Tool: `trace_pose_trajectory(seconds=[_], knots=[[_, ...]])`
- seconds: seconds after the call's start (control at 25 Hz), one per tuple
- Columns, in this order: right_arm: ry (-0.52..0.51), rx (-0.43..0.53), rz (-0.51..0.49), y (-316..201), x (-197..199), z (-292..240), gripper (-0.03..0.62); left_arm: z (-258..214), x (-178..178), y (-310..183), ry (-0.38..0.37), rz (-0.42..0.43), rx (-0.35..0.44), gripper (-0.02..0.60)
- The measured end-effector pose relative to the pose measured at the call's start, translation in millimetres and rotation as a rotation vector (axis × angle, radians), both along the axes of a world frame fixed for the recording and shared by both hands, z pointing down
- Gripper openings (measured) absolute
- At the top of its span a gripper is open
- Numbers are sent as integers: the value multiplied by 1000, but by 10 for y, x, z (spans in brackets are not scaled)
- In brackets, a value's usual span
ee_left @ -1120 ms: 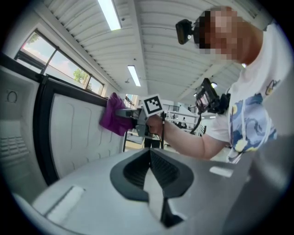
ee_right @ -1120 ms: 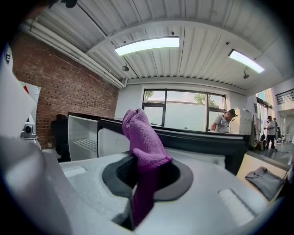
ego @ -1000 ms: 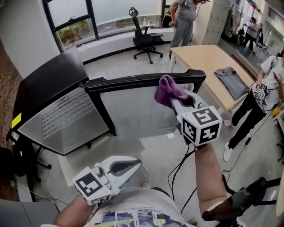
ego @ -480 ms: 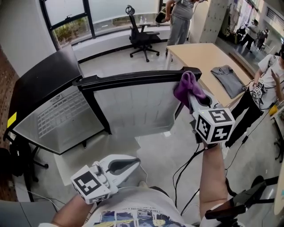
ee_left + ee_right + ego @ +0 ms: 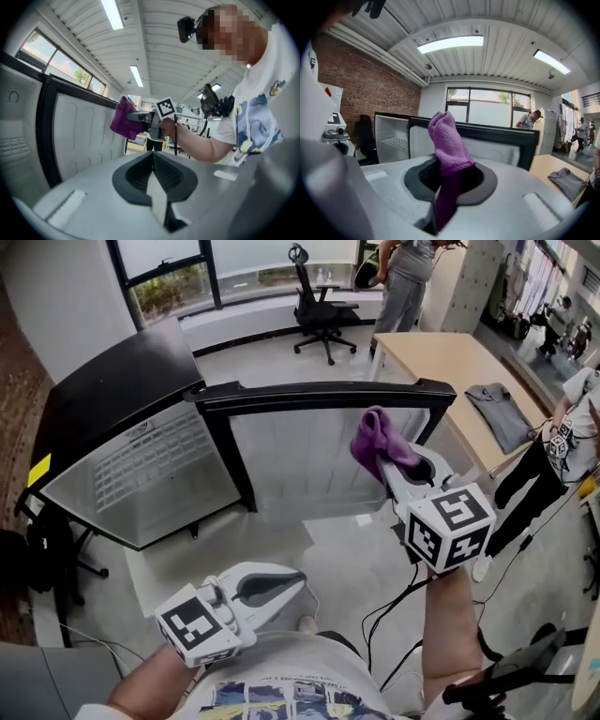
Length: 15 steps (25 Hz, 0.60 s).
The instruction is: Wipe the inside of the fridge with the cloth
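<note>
A small black fridge [image 5: 112, 399] stands at the left with its door [image 5: 319, 395] swung open; the door's white inner liner [image 5: 291, 460] faces me. My right gripper [image 5: 389, 465] is shut on a purple cloth [image 5: 378, 444], held in front of the liner's right part, just under the door's black top edge. Whether the cloth touches the liner I cannot tell. In the right gripper view the cloth [image 5: 447, 140] stands up out of the jaws, with the fridge's shelf [image 5: 396, 142] behind. My left gripper [image 5: 281, 582] hangs low near my body, shut and empty.
A wooden table [image 5: 450, 367] with a grey garment [image 5: 502, 413] stands right behind the door. An office chair [image 5: 319, 306] and a person [image 5: 408, 282] are at the back, another person [image 5: 567, 423] at the right. Cables [image 5: 384, 601] trail on the floor.
My right gripper with the cloth went right to the door's top corner, then came back left and a little lower on the liner. The left gripper has stayed put.
</note>
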State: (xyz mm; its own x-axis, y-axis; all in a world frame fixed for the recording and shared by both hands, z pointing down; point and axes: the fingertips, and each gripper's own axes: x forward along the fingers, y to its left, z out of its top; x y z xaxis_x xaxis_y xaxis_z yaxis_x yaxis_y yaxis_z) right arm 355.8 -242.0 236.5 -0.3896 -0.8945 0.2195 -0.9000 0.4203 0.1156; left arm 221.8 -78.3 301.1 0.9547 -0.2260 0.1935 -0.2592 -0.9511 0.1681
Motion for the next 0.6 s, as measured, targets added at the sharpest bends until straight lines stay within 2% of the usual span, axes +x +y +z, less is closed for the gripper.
trace_pose_trajectory(seconds=[0.12, 0.32, 0.44, 0.6], knots=[[-17, -32, -106, -11, -512, 136, 54, 18, -181, 10, -6, -26, 18, 6], [-32, -78, -212, -111, -1174, 366, 54, 3, -513, 47, -16, -78, 11, 6], [-34, -96, -243, -228, -1452, 498, 54, 20, -765, 47, -26, -125, 6, 6], [-9, -107, -226, -435, -1638, 665, 54, 112, -1068, 17, -44, -183, -2, 6]])
